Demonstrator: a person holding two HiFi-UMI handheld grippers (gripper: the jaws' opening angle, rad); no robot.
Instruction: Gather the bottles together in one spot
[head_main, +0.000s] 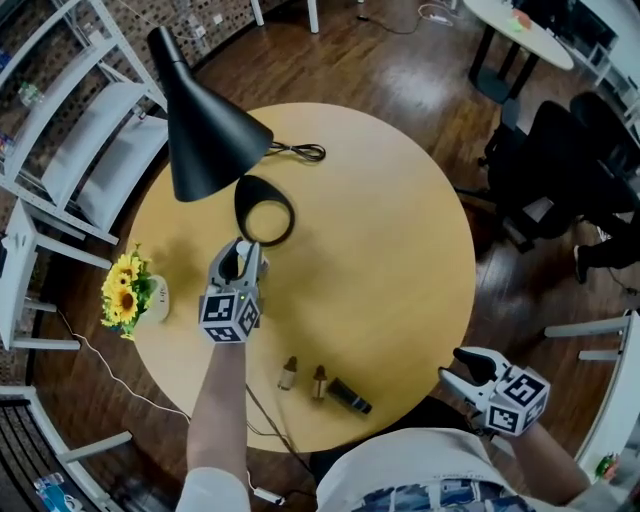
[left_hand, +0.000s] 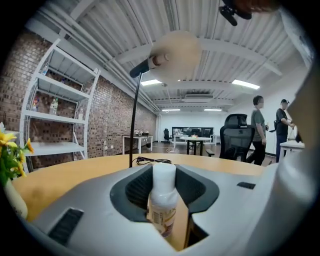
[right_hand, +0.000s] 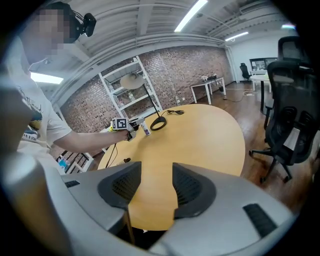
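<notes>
Step in hand: carry, I'd guess. Your left gripper (head_main: 240, 256) jaws clamped on white bottle (left_hand: 162, 200), over desk (head_main: 400, 250) by lamp base. Right gripper (right_hand: 156, 187) jaws apart, empty. Next: bring it to three bottles (head_main: 319, 381) near front edge, set it upright beside them.

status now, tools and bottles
Left tool shut on white bottle, by the lamp base. Right tool open, empty, off the table edge. Two brown bottles and a dark one lying, grouped at near edge. No obstacle between.
</notes>
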